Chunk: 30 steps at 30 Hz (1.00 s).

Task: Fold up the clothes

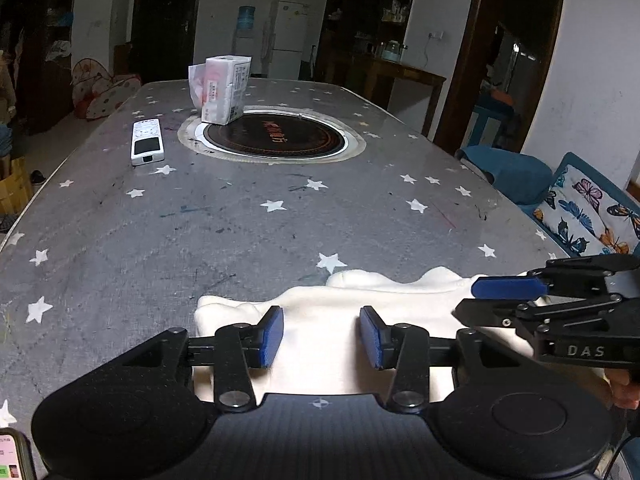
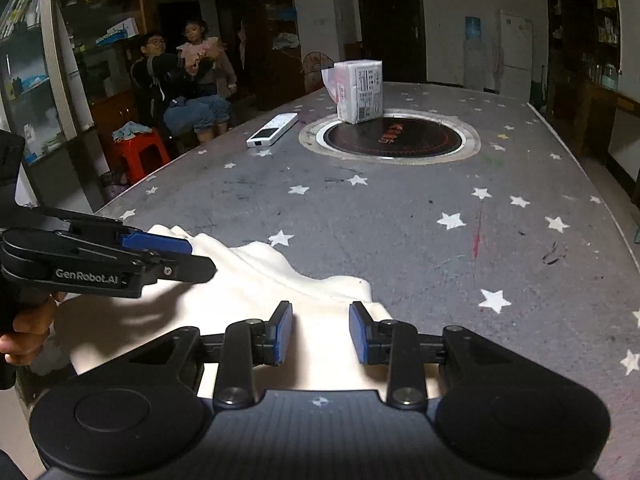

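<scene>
The room was dim, with white walls (image 1: 592,64) and dark wooden doorframes (image 1: 460,60). A white fridge (image 1: 286,36) and water dispenser (image 1: 245,36) stood at the far wall beside a dark door (image 1: 164,20). Shelving (image 2: 600,40) lined the sides; a red stool (image 2: 142,152) sat on the floor.

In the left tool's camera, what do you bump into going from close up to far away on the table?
Left tool → white garment → white remote → round black burner → tissue pack.
</scene>
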Tool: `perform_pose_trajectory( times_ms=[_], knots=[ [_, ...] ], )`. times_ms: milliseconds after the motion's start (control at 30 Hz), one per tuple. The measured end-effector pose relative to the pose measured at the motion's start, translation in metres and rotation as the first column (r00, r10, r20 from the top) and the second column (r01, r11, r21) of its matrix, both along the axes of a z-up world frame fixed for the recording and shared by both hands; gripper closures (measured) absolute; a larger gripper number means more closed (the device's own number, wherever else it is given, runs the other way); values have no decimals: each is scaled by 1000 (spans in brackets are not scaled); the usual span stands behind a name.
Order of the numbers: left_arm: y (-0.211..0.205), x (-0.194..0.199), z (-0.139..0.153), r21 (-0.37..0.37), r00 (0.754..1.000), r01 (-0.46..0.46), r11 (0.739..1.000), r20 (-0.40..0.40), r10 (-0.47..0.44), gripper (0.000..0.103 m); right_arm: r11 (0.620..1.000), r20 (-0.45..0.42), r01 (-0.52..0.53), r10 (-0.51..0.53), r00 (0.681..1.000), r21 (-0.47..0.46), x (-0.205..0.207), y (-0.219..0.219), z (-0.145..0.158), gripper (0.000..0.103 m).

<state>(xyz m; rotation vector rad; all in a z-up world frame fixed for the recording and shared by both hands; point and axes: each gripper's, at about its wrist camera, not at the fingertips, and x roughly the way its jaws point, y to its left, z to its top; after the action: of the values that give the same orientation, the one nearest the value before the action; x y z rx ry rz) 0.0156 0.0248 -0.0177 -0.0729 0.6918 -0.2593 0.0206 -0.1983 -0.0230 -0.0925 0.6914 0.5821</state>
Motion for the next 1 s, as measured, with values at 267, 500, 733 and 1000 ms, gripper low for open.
perform_pose_trajectory(
  times_ms=[267, 500, 733, 1000],
  knots=[
    [-4, -1, -1, 23, 1000, -10, 1000, -17, 10, 44, 999, 26, -19, 19, 999, -29, -19, 2, 8, 62],
    [-1, -11, 3, 31, 1000, -28, 999, -12, 28, 32, 999, 50, -26, 28, 998, -41, -33, 4, 13, 50],
    [1, -22, 6, 38, 999, -46, 998, -6, 46, 22, 998, 71, -43, 46, 996, -47, -49, 7, 14, 45],
    [10, -47, 6, 76, 997, -79, 994, 14, 78, 18, 995, 75, -67, 73, 995, -76, -79, -6, 10, 41]
  ],
)
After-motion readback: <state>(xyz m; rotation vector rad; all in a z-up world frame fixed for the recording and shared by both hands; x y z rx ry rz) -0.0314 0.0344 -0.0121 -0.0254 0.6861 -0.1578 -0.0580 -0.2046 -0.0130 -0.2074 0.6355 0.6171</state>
